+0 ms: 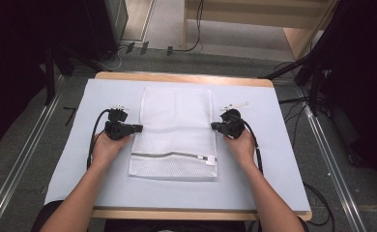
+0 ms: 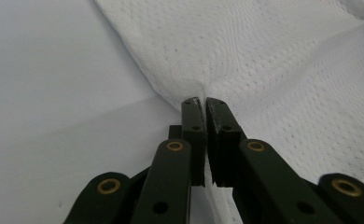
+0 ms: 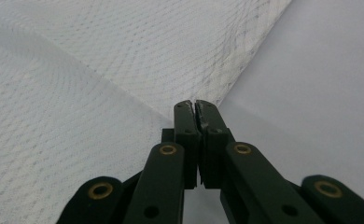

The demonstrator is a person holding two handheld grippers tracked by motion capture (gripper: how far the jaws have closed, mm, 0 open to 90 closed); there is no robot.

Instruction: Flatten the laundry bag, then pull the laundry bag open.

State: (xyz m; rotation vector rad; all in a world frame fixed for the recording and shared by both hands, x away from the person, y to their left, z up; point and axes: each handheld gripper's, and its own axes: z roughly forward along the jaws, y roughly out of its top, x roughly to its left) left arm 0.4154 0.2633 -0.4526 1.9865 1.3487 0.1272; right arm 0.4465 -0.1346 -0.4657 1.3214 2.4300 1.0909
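A white mesh laundry bag (image 1: 176, 130) lies flat in the middle of the table, its grey zipper (image 1: 169, 155) running across the near end. My left gripper (image 1: 139, 128) is shut on the bag's left edge (image 2: 196, 91), the cloth puckering at the jaw tips. On the opposite side my right gripper (image 1: 213, 126) is shut on the bag's right edge (image 3: 203, 95). Both hands rest on the table beside the bag. In the left gripper view the mesh (image 2: 264, 60) creases away from the pinch; my left gripper (image 2: 202, 103) and my right gripper (image 3: 194, 105) each show jaws pressed together.
A pale blue-white mat (image 1: 254, 183) covers the wooden table (image 1: 177, 77). Cables trail from both grippers along the forearms. Dark stands and curtains flank the table, and a wooden shelf unit (image 1: 297, 29) stands on the floor beyond it.
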